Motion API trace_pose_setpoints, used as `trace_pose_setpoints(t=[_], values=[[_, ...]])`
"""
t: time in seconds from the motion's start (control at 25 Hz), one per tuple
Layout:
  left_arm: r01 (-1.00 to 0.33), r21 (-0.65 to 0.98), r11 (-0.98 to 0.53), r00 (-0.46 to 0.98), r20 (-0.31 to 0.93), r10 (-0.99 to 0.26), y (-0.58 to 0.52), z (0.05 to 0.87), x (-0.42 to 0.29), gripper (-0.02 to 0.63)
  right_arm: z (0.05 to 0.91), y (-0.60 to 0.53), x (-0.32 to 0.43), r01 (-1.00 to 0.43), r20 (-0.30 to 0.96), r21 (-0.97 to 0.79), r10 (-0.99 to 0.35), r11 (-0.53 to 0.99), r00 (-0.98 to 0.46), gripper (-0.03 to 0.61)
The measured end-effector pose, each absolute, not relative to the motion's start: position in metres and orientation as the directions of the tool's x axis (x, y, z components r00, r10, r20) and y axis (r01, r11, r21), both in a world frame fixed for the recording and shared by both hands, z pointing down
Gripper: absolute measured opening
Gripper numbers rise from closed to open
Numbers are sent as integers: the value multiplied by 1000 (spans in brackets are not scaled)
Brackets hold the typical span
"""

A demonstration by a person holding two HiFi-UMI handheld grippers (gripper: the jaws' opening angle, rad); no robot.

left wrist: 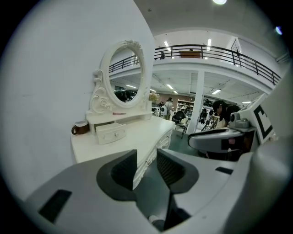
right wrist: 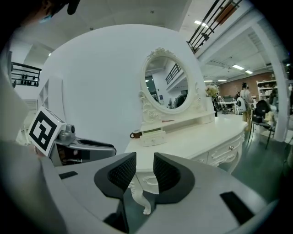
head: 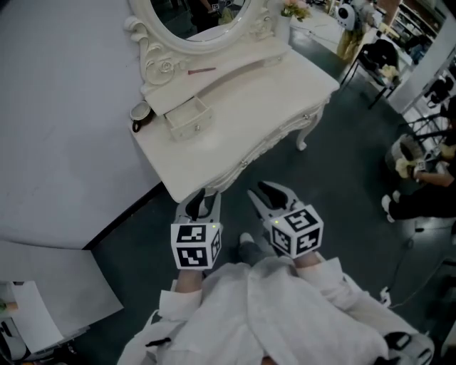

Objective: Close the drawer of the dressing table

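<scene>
The white dressing table [head: 235, 107] stands against a curved grey wall, with an oval mirror [head: 199, 18] on top. A small drawer [head: 189, 117] under the mirror shelf is pulled out; it also shows in the left gripper view as the drawer [left wrist: 111, 133] and in the right gripper view as the drawer [right wrist: 153, 136]. My left gripper [head: 202, 196] and right gripper [head: 265, 194] hover side by side off the table's front corner, apart from it. In both gripper views, the left gripper [left wrist: 146, 167] and the right gripper [right wrist: 145, 171] are open with nothing between their pads.
A brown mug [head: 140, 114] sits on the table left of the drawer. A pink pen [head: 201, 70] lies on the mirror shelf. A seated person [head: 427, 171] and a black chair [head: 377, 57] are off to the right on the dark floor.
</scene>
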State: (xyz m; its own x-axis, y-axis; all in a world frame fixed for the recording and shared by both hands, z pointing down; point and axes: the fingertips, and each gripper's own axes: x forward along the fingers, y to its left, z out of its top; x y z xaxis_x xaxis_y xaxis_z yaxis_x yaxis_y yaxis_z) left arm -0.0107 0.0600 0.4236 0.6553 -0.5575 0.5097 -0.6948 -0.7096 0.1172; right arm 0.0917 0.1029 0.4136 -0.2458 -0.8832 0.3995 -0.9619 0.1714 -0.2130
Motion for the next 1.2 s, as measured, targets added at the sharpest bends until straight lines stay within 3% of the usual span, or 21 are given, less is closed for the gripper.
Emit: trace_pose_setpoints(t=[0.44, 1.2], values=[[-772, 98, -629, 586, 492, -643, -9, 417, 40, 123, 407, 20, 128, -921, 375, -183, -841, 345, -390, 98], [-847, 133, -514, 495, 549, -673, -43, 439, 28, 123, 430, -17, 142, -894, 408, -260, -797, 366, -445, 98]])
